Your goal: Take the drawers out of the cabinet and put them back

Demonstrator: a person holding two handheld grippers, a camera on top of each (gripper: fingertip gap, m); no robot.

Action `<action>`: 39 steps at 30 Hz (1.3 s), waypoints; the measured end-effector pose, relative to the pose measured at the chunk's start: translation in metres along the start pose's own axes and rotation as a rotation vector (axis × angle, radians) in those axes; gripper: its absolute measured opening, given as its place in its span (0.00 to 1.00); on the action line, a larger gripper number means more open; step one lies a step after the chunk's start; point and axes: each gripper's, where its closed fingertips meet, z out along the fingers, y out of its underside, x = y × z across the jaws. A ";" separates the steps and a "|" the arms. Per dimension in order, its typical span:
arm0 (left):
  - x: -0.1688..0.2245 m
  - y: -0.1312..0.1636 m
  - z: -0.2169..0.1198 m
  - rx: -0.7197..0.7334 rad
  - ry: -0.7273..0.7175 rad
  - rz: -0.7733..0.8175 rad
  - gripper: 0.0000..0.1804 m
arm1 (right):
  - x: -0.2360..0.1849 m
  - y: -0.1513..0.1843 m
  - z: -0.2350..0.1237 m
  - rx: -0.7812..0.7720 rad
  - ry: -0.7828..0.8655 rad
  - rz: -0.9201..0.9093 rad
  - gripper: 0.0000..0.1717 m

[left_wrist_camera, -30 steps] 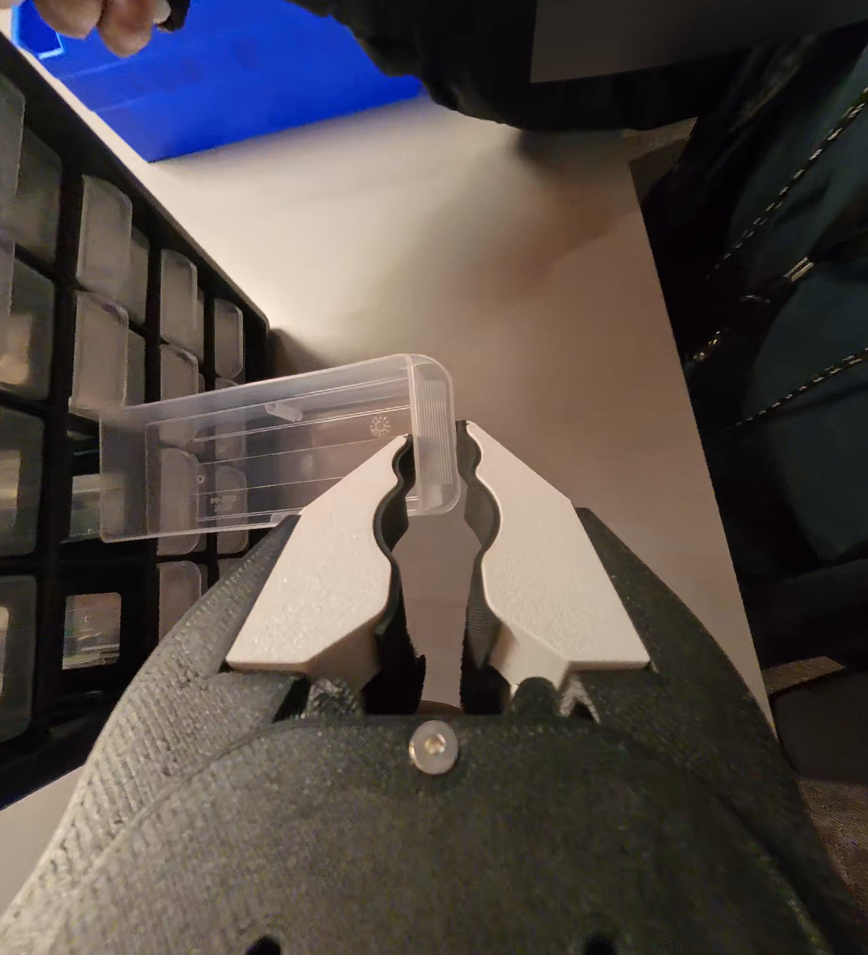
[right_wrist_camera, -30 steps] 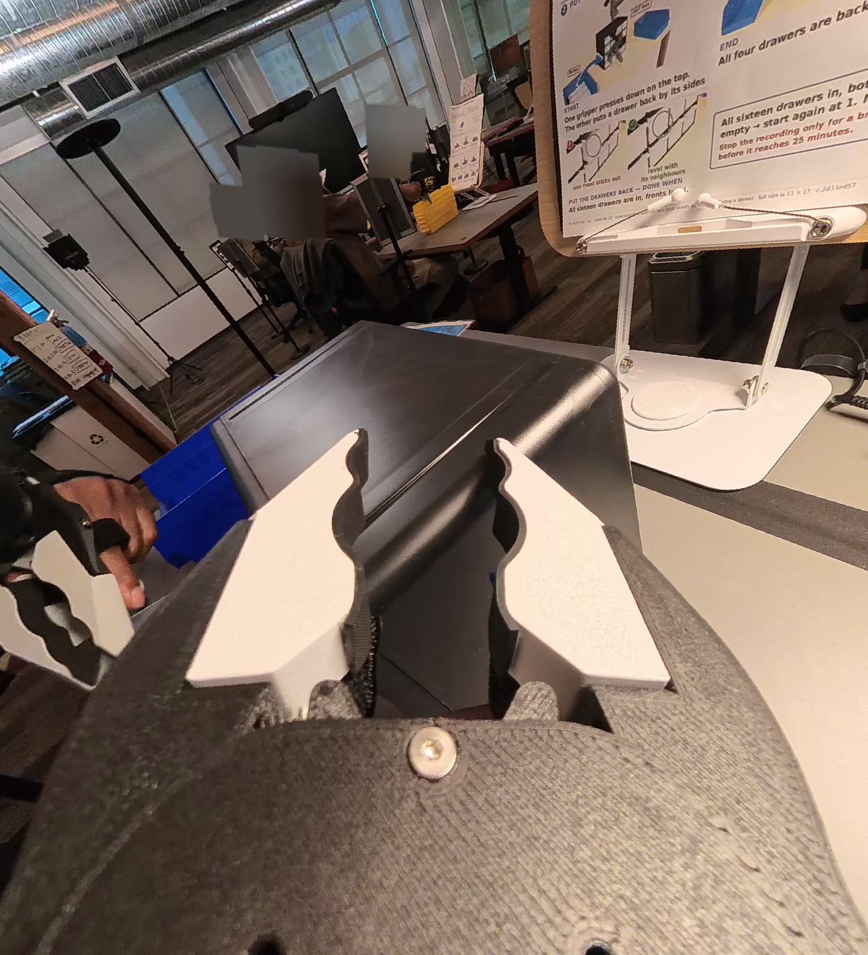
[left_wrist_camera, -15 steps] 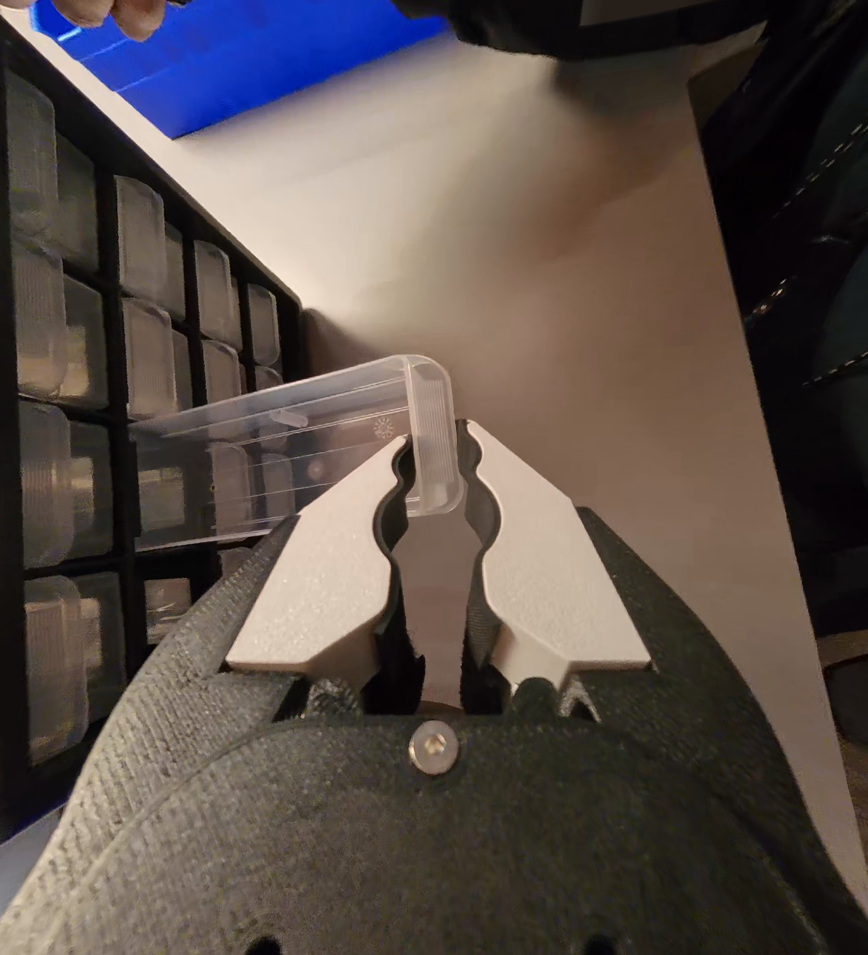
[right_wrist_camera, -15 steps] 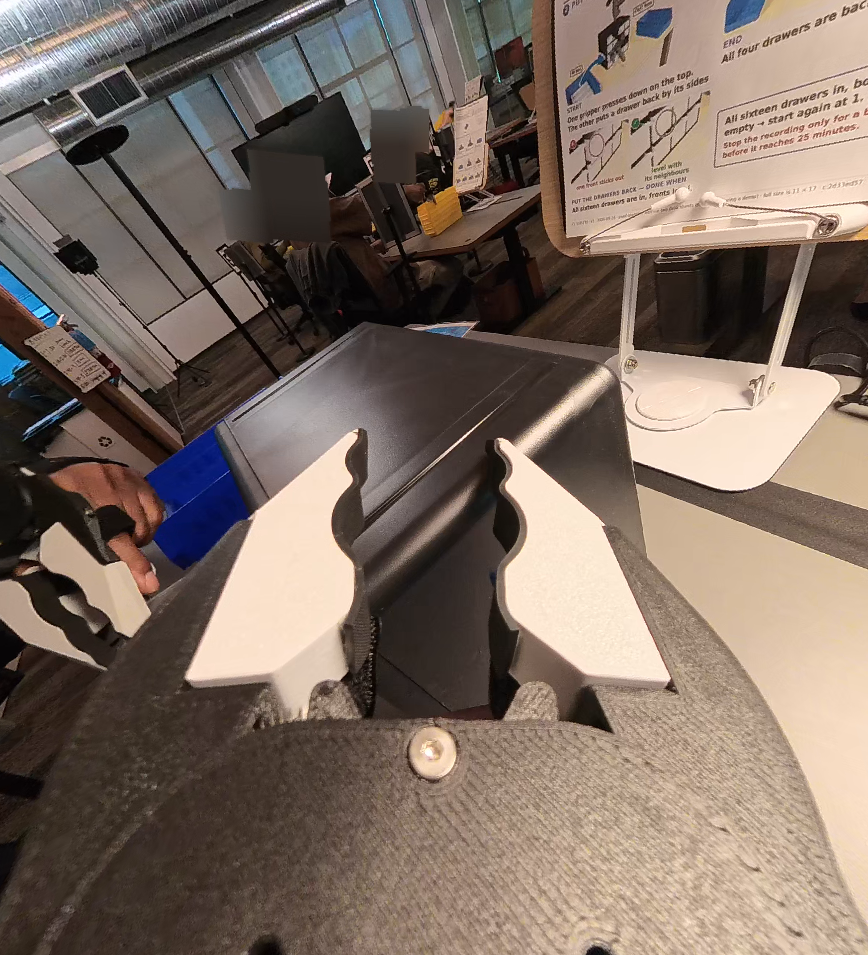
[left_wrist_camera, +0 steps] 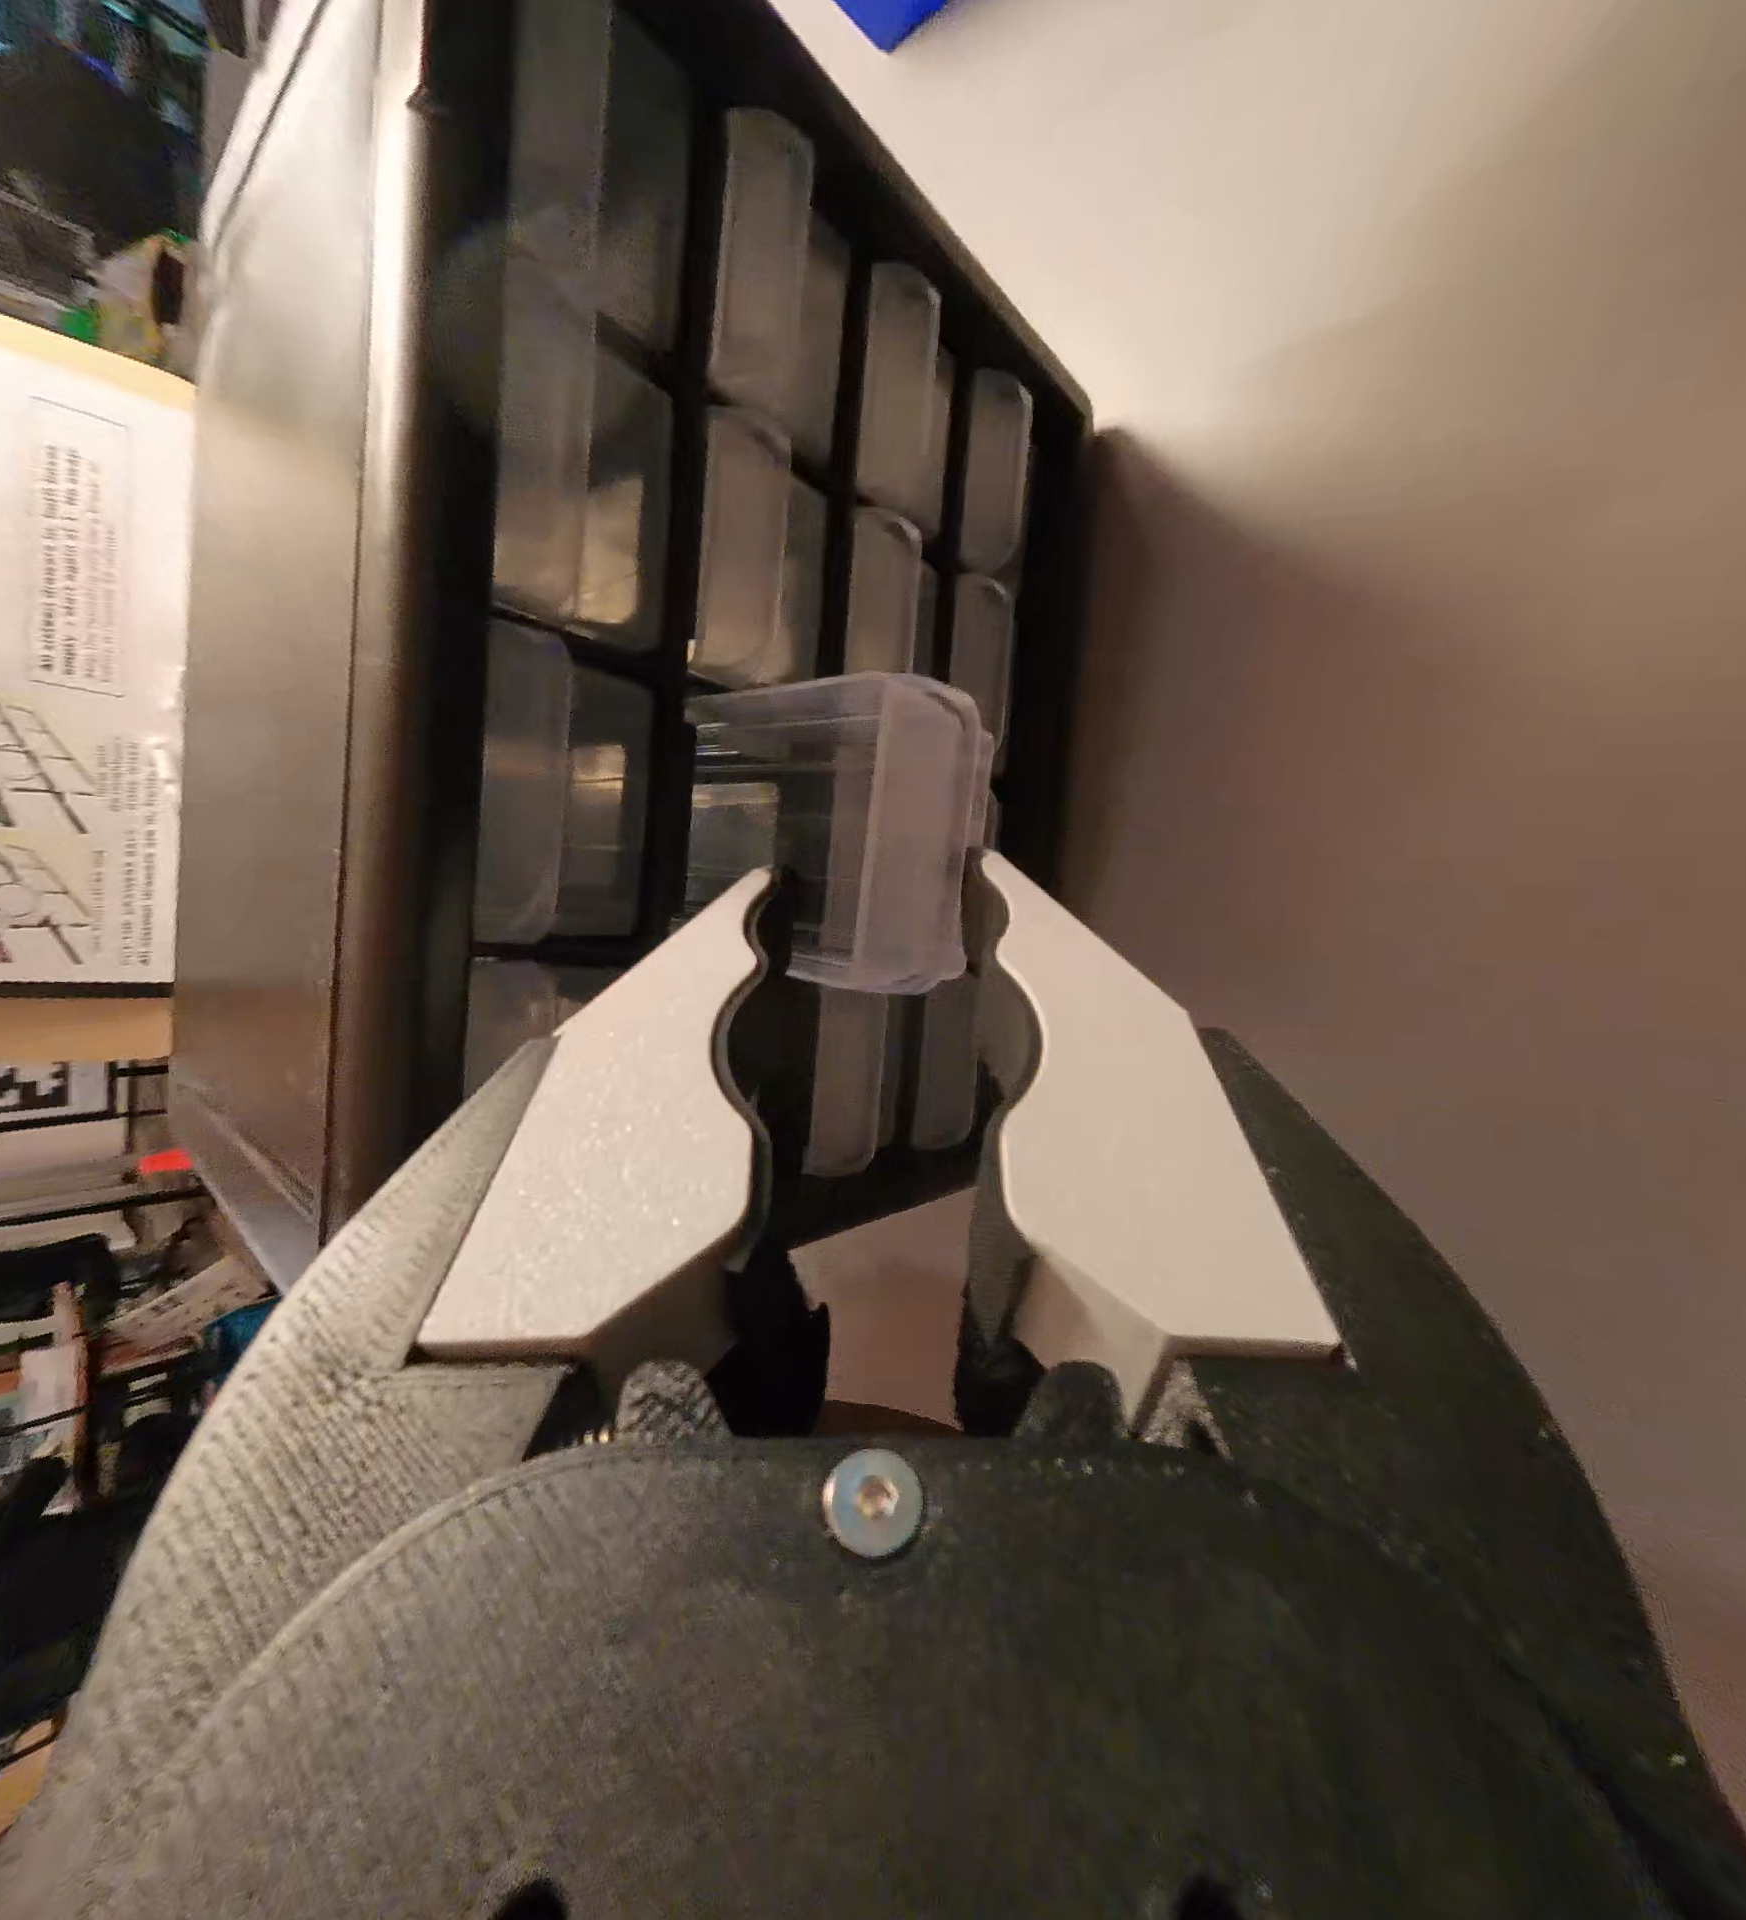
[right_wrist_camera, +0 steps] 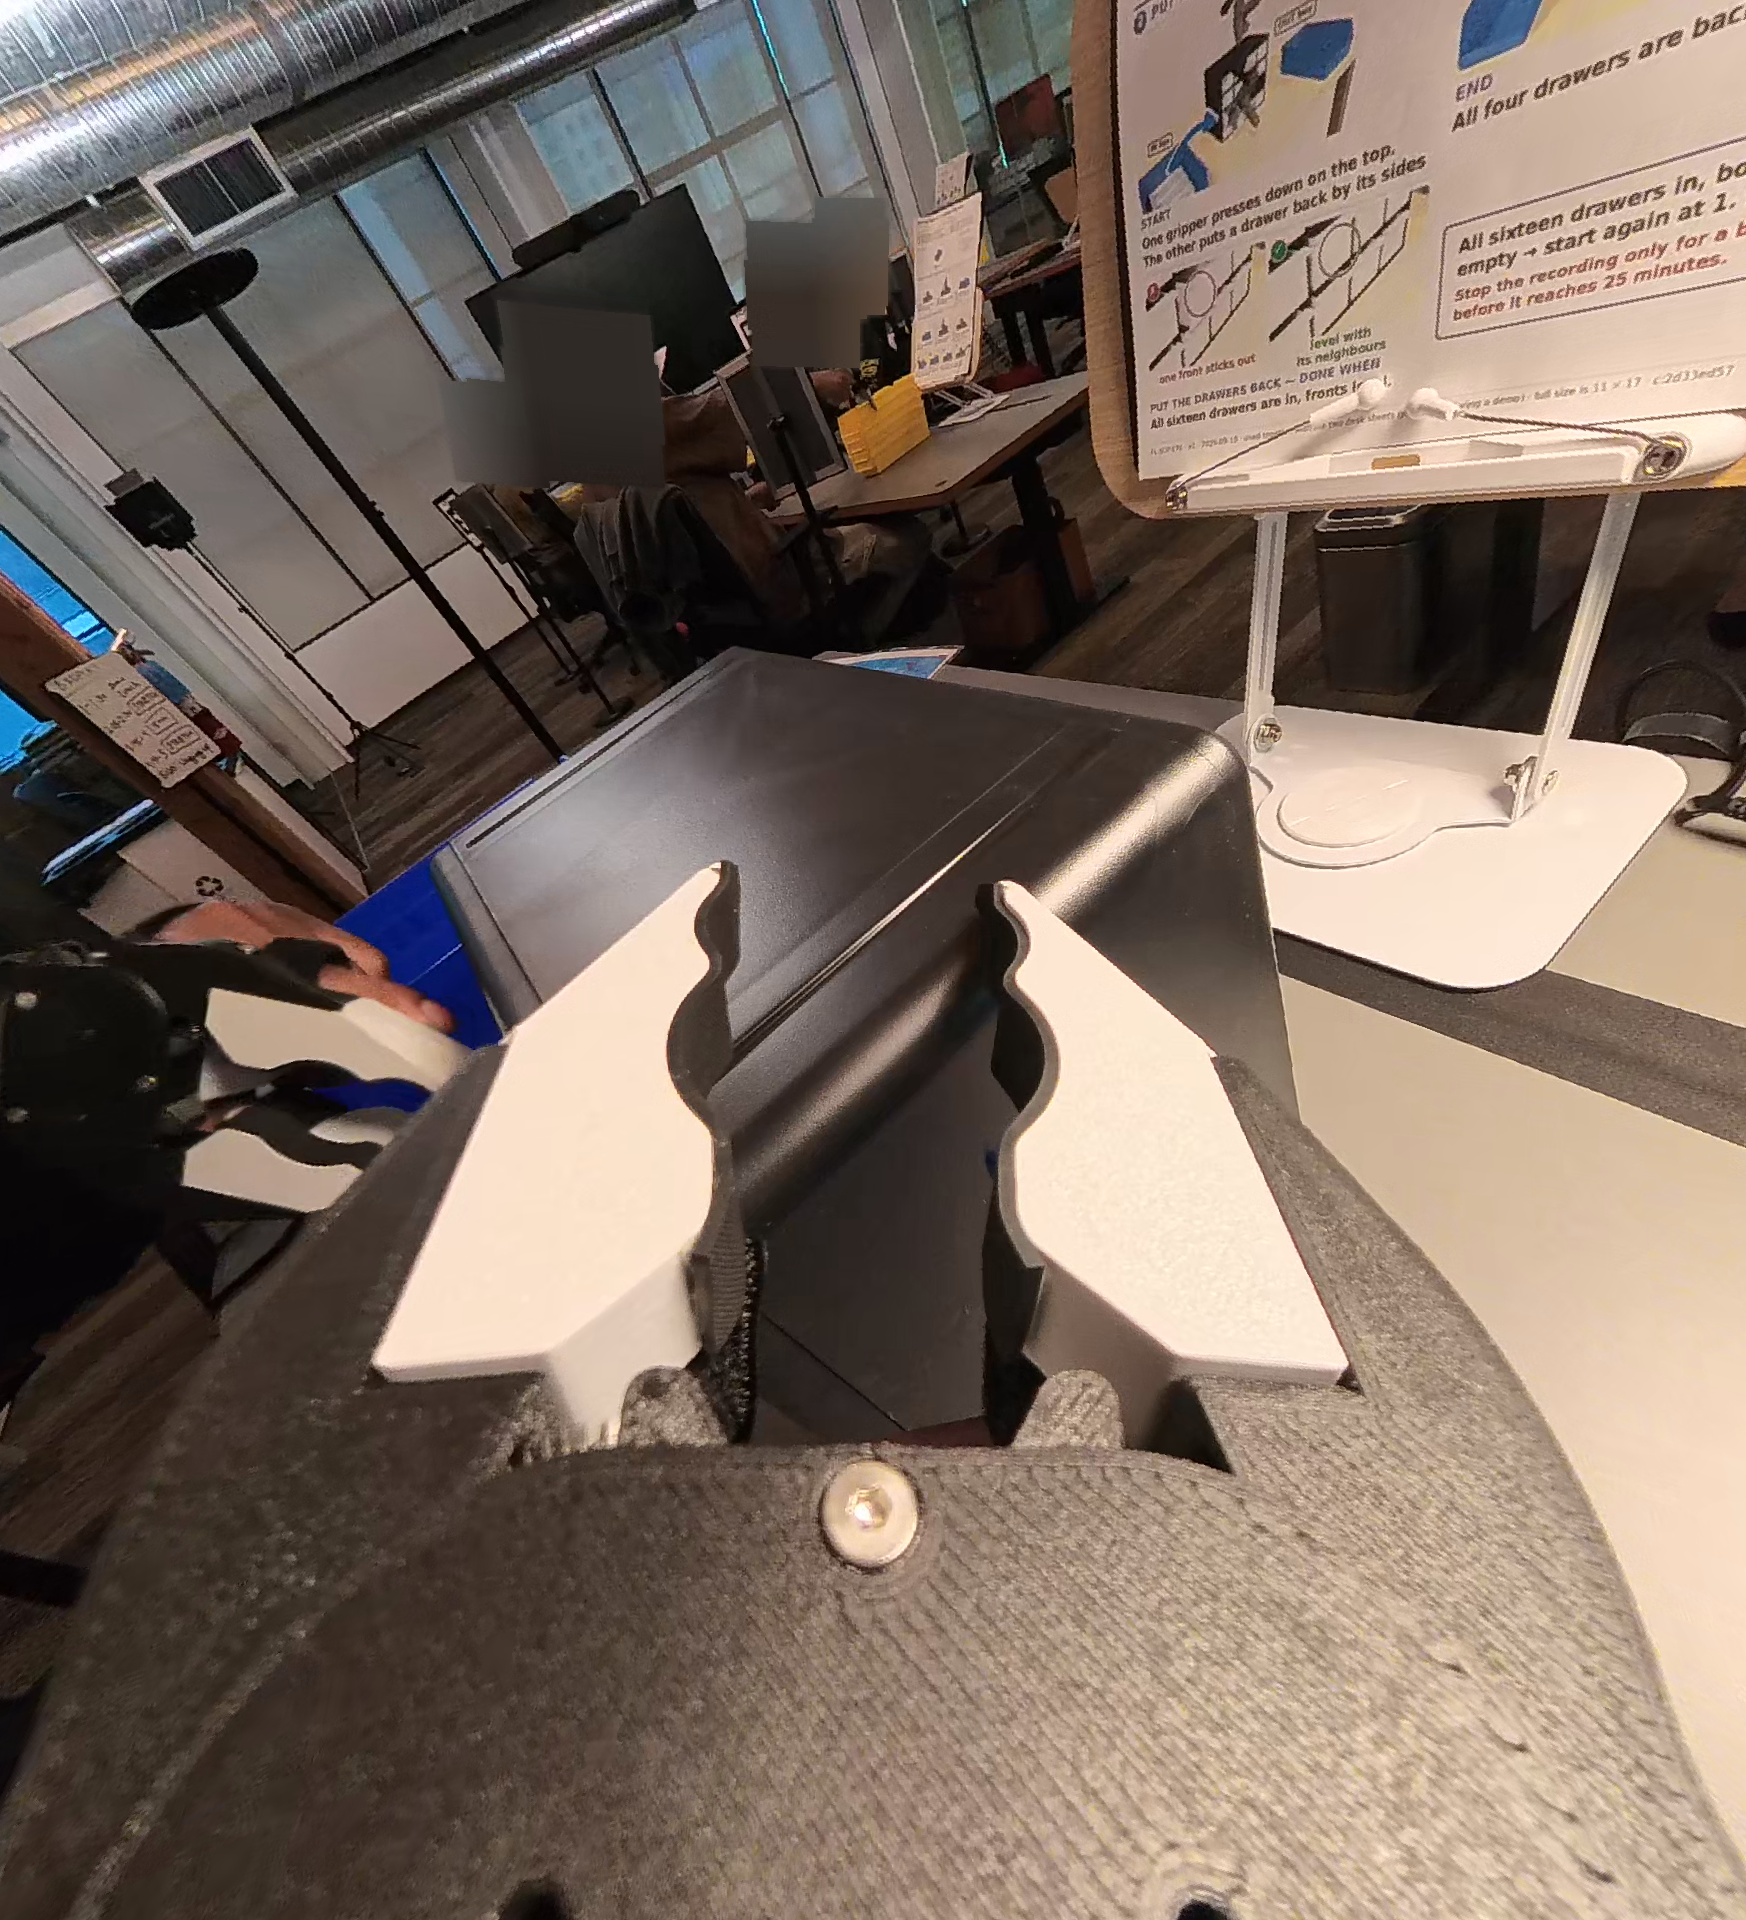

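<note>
My left gripper points at the front of the black cabinet, whose grid of slots holds clear drawers. One clear drawer sticks partway out of its slot, its front end standing between my two white fingers. The fingers are spread wider than that front: the right fingertip sits against its outer face, while a narrow dark gap shows between the left fingertip and the drawer's side, so I am not gripping it. The picture is blurred here, so how far in the drawer sits I cannot tell. The other drawers around it lie flush in their slots. The cabinet stands on the pale desk, and a corner of a blue bin shows at the far edge.

My right gripper is over the cabinet's flat black top, fingers wide apart with nothing between them; whether they touch the top I cannot tell. From this view my left gripper shows low at the left side, by the cabinet's front, with a hand on it and the blue bin behind. Past the cabinet, a white stand on the desk carries a printed instruction sheet.
</note>
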 end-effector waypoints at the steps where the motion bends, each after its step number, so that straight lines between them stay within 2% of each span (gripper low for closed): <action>1: -0.001 0.001 -0.001 0.005 -0.025 0.002 0.19 | 0.000 0.000 0.000 0.000 0.000 -0.001 0.29; 6: 0.000 -0.004 -0.016 0.066 -0.064 -0.028 0.19 | 0.000 0.000 0.000 -0.002 -0.004 0.001 0.29; 10: 0.019 -0.013 -0.021 0.124 0.024 -0.022 0.04 | 0.000 0.000 0.000 -0.001 -0.003 0.001 0.29; 11: 0.022 -0.014 -0.019 0.129 0.042 -0.023 0.03 | 0.000 0.000 0.000 -0.001 -0.003 0.000 0.29; 23: -0.011 0.007 0.037 0.035 -0.063 -0.132 0.07 | 0.000 0.000 0.000 -0.002 -0.001 -0.004 0.29; 26: -0.006 0.005 0.032 0.058 -0.049 -0.149 0.11 | 0.000 0.000 0.000 -0.002 -0.003 -0.004 0.29; 30: -0.002 0.010 0.001 0.102 -0.038 -0.199 0.14 | 0.000 0.000 0.000 -0.003 -0.004 -0.005 0.29; 32: -0.008 0.024 -0.020 0.100 -0.060 -0.234 0.14 | 0.000 0.000 0.000 -0.003 -0.005 -0.005 0.29; 35: -0.027 0.064 -0.055 0.048 -0.132 -0.302 0.16 | 0.000 0.000 0.000 -0.002 -0.005 -0.004 0.29; 39: -0.055 0.153 -0.098 -0.120 -0.248 -0.377 0.19 | 0.000 0.000 0.000 -0.001 -0.003 -0.005 0.29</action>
